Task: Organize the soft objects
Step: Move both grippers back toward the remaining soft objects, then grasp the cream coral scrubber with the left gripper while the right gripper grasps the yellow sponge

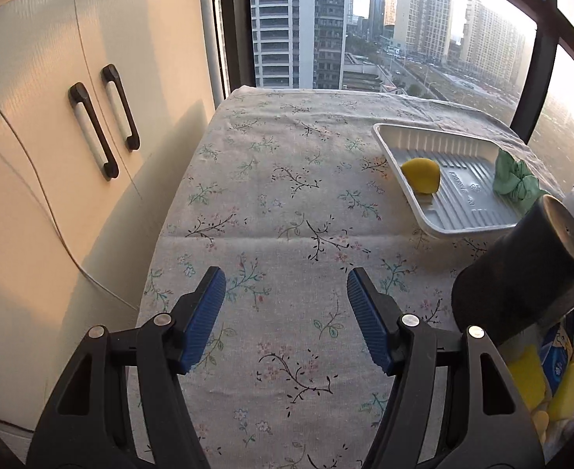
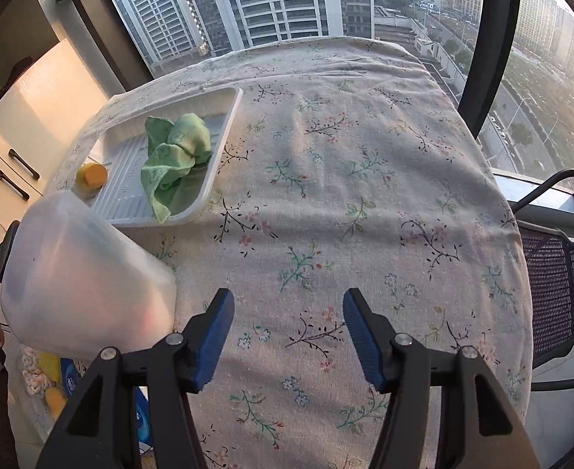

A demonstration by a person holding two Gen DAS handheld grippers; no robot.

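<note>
Blue-padded, both my left tongs (image 1: 285, 287) and right tongs (image 2: 289, 306) gape empty above the floral counter (image 2: 365, 195), white tray (image 1: 463, 226) beyond.

In the left wrist view, a shallow white ribbed plastic tray (image 1: 449, 144) lies on the floral-print tablecloth (image 1: 279, 203) at the right of the frame. In the tray, a yellow rounded sponge (image 1: 421, 176) sits at the left and a crumpled green cloth (image 1: 515, 181) at the right. A white two-door cabinet (image 1: 72, 136) stands left of the table. A window (image 1: 365, 19) stands behind it.
</note>
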